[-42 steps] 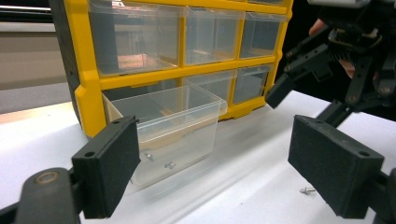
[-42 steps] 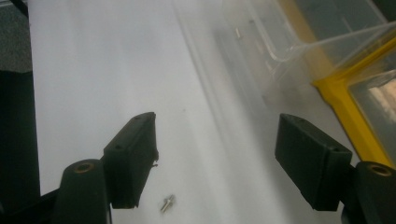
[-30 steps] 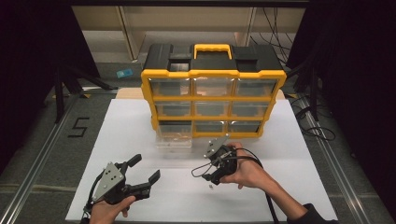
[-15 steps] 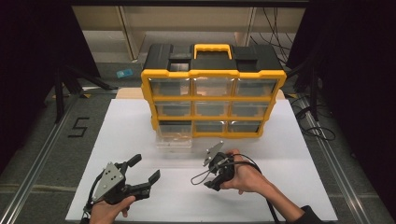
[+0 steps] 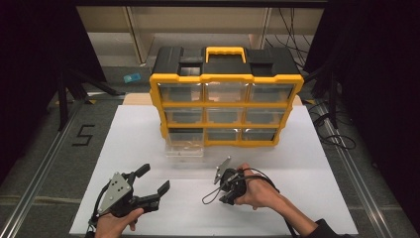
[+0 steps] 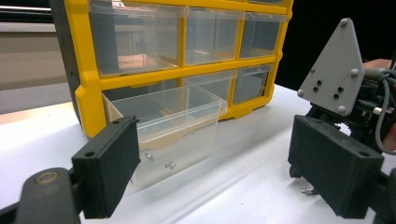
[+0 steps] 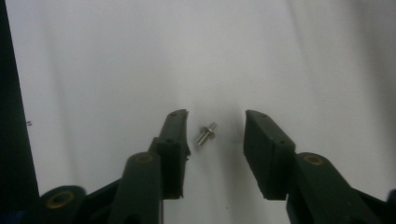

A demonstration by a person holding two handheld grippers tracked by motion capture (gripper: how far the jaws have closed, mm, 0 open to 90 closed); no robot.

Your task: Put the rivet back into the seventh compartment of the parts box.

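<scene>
High view: light from overhead, white desk (image 5: pixel 307 163) evenly lit but not harsh; surroundings fall to near black at both sides. Pic soft, low res, fine detail smeared. Organizer (image 5: pixel 225 94) throws a faint shadow fwd onto the desk.

Left gripper view: brighter, warm cast; clear drawer (image 6: pixel 173 126) w/ soft reflections on its plastic. Own tongs (image 6: pixel 233 172) in foreground slightly out of focus; bkgd top right pure black.

Right gripper view: dim, greyish, vignetting twd corners, dark band along left edge. Small screw (image 7: pixel 205 133) fairly sharp w/ a soft shadow; tongs (image 7: pixel 217 154) blurred near the bottom. Grain visible throughout.
</scene>
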